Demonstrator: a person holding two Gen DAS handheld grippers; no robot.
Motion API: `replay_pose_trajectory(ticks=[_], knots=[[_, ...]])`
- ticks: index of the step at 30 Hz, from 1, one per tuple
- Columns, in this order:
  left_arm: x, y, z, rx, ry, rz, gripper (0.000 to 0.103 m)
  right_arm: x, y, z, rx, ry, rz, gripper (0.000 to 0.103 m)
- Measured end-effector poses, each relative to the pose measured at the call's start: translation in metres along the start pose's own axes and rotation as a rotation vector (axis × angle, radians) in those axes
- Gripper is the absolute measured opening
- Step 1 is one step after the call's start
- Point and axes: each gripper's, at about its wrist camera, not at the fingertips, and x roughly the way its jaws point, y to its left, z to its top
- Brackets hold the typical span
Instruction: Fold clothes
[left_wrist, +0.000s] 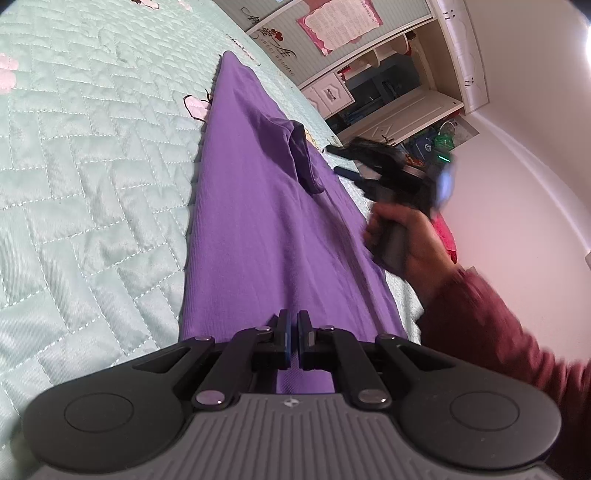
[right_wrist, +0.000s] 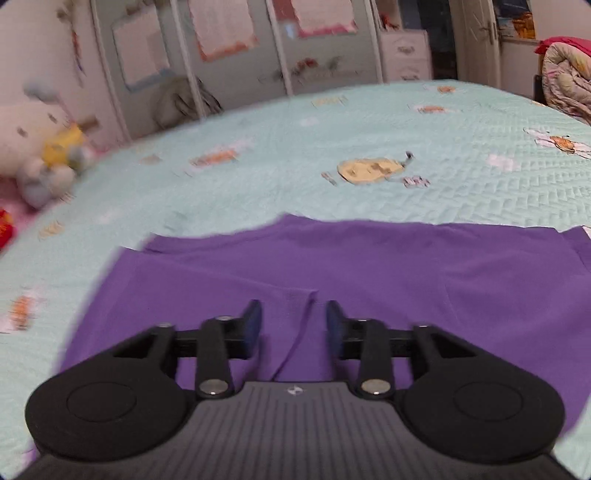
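Note:
A purple garment (left_wrist: 258, 206) lies flat on the mint quilted bed cover (left_wrist: 92, 184), with a small folded-over flap (left_wrist: 301, 155) near its far side. My left gripper (left_wrist: 294, 325) is shut on the garment's near edge. My right gripper (right_wrist: 293, 321) is open and empty, just above the purple garment (right_wrist: 406, 273) where a fold line (right_wrist: 295, 332) runs between the jaws. The right gripper also shows, blurred, in the left wrist view (left_wrist: 343, 158), held in a hand (left_wrist: 402, 240) at the garment's right edge.
The bed cover (right_wrist: 295, 155) stretches beyond the garment. Plush toys (right_wrist: 44, 162) sit at the far left, a bundled quilt (right_wrist: 569, 85) at the far right. Wardrobe doors (right_wrist: 229, 44) and a cabinet (left_wrist: 399, 85) stand behind the bed.

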Motion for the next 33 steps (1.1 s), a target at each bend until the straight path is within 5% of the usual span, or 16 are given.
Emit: replay_pose_trajectory(ticks=[4,12,15,18,22,28,33], knots=[[-0.003,-0.002,0.001,-0.018,-0.007,0.005,0.006,-0.044,0.024,-0.029,-0.157,0.031,0.225,0.051],[-0.02,-0.056,0.021,0.014,-0.076,0.102,0.034,-0.038,0.059,-0.054,-0.401,0.063,0.285,0.05],[-0.024,-0.076,0.035,0.007,-0.107,0.136,0.036,-0.037,0.064,-0.059,-0.46,0.065,0.266,0.043],[-0.011,-0.077,0.058,-0.019,-0.132,0.187,0.036,-0.04,0.065,-0.067,-0.533,0.059,0.27,0.011],[0.01,-0.076,0.087,-0.013,-0.178,0.238,0.041,-0.049,0.071,-0.084,-0.752,-0.001,0.198,0.011],[0.066,-0.075,0.119,0.126,-0.202,0.364,0.043,-0.051,0.059,-0.087,-0.726,-0.015,0.198,0.014],[0.092,-0.05,0.126,0.078,-0.286,0.229,0.043,-0.048,0.056,-0.087,-0.714,-0.008,0.204,0.015]])
